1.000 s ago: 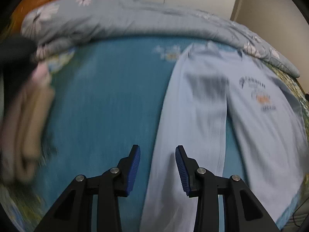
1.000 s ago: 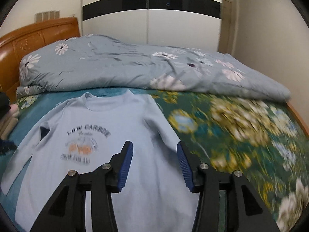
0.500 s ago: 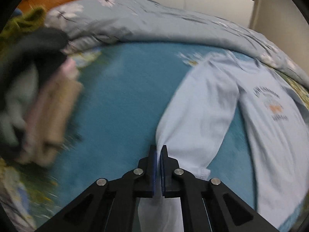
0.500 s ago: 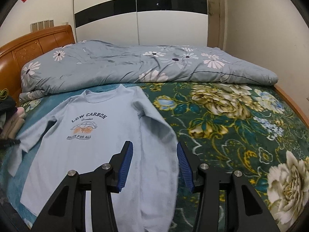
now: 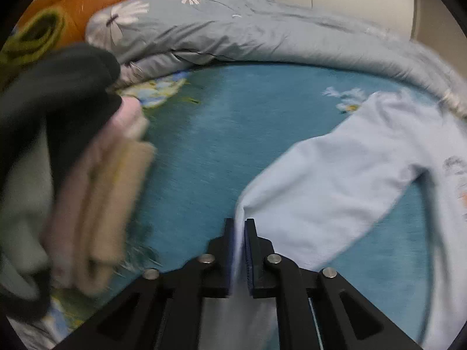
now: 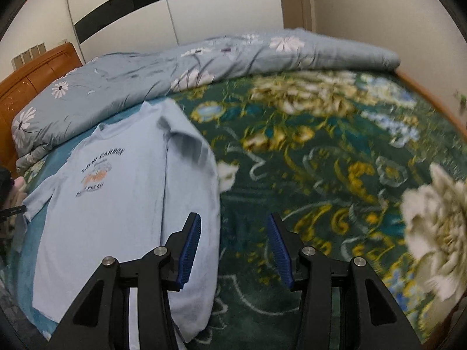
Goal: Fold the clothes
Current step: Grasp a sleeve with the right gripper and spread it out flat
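Observation:
A light blue long-sleeved shirt (image 6: 116, 192) with a dark printed logo lies face up on the bed. Its left sleeve (image 5: 329, 186) is bent and lifted at the cuff end, where my left gripper (image 5: 240, 227) is shut on the fabric. The shirt's other sleeve (image 6: 198, 163) lies folded along the body's right edge. Above that edge, over the sleeve and the floral cover, my right gripper (image 6: 233, 227) hangs open and holds nothing.
A rolled grey floral duvet (image 6: 181, 70) runs along the far side of the bed. A pile of folded clothes (image 5: 81, 180) in black, pink and beige sits left of the shirt. The dark green floral bedspread (image 6: 335, 175) stretches right; a wooden headboard (image 6: 35, 73) stands behind.
My left gripper shut on the left sleeve and has pulled it left toward the clothes pile. My right gripper swung to the right over the shirt's right edge and stayed open.

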{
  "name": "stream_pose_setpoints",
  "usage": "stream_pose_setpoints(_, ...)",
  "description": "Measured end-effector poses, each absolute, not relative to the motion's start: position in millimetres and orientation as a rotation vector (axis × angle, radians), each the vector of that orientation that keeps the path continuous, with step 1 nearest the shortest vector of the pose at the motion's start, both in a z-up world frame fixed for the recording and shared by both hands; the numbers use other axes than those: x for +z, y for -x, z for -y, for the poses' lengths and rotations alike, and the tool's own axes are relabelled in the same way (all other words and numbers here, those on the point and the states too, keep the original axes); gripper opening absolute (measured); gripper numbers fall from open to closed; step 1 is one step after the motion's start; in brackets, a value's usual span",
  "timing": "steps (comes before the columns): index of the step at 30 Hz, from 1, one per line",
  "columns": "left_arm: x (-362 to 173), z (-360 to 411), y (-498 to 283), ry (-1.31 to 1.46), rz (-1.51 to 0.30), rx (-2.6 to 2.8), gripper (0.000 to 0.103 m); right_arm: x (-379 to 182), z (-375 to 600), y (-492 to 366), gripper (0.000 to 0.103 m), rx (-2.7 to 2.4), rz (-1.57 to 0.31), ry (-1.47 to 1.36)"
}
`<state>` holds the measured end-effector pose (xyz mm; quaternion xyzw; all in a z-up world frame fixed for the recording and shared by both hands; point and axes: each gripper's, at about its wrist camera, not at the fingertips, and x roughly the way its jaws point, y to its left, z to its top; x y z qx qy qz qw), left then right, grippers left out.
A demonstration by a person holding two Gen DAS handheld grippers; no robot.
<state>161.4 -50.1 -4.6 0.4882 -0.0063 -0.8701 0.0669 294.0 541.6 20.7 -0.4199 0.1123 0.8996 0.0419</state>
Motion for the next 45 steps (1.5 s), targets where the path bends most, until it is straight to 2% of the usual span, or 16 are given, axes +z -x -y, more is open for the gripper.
stream_pose_setpoints(1, -1.8, 47.1, -168.3, -1.455, -0.010, -2.645, 0.050, 15.7, -540.4, -292.5, 0.049, 2.752, -0.363, 1.303)
stream_pose_setpoints(4, 13.4, 35.9, -195.8, -1.334, -0.078, -2.724, 0.052, 1.7, -537.4, -286.4, 0.049, 2.742, -0.422, 1.347)
stream_pose_setpoints(8, 29.0, 10.9, -230.1, -1.257, -0.226, -2.883, 0.062, -7.7, -529.7, -277.8, 0.048, 2.723, -0.459, 1.388)
stream_pose_setpoints(9, 30.2, 1.3, -236.7, -1.258, -0.237, -2.919, 0.062, -8.0, -527.4, -276.4, 0.043, 2.715, -0.447, 1.391)
stream_pose_setpoints(10, 31.3, -8.6, -242.7, -1.260, -0.240, -2.951, 0.062, -7.4, -525.4, -274.8, 0.029, 2.707, -0.431, 1.396)
stream_pose_setpoints(12, 34.4, -24.8, -249.6, -1.263, -0.258, -2.992, 0.062, -6.5, -522.3, -270.6, 0.008, 2.695, -0.437, 1.450)
stream_pose_setpoints(15, 32.5, -42.8, -254.0, -1.316, -0.348, -3.041, 0.062, -1.9, -518.7, -265.2, 0.003, 2.696, -0.409, 1.507)
stream_pose_setpoints(19, 23.3, -67.4, -260.4, -1.405, -0.437, -3.065, 0.062, 23.6, -519.6, -249.1, 0.002, 2.655, -0.144, 1.416)
stream_pose_setpoints(25, 13.2, -95.0, -266.4, -1.465, -0.421, -3.077, 0.062, 90.8, -497.8, -243.2, 0.002, 2.546, 0.580, 0.840)
stream_pose_setpoints(27, 10.3, -98.9, -268.9, -1.474, -0.424, -3.076, 0.062, 82.6, -483.4, -254.6, 0.002, 2.523, 0.775, 0.760)
stream_pose_setpoints(31, 0.7, -103.0, -270.8, -1.524, -0.443, -3.051, 0.062, 13.1, -476.1, -277.3, 0.002, 2.502, 0.932, 0.974)
stream_pose_setpoints(34, -4.3, -109.4, -271.9, -1.554, -0.427, -3.046, 0.062, -25.9, -479.1, -294.6, 0.002, 2.504, 0.938, 1.126)
stream_pose_setpoints(38, -8.3, -121.4, -271.8, -1.586, -0.412, -3.056, 0.062, -35.7, -484.3, -314.5, 0.003, 2.552, 0.827, 1.157)
stream_pose_setpoints(42, -13.0, -132.9, -271.9, -1.621, -0.406, -3.059, 0.062, -18.1, -516.3, -329.9, 0.004, 2.670, 0.445, 1.150)
stream_pose_setpoints(44, -12.9, -136.9, -273.0, -1.619, -0.399, -3.070, 0.062, -6.5, -538.3, -338.4, 0.016, 2.720, 0.201, 1.127)
stream_pose_setpoints(45, -12.5, -138.4, -273.6, -1.611, -0.394, -3.076, 0.062, -0.7, -549.3, -342.7, 0.030, 2.738, 0.077, 1.112)
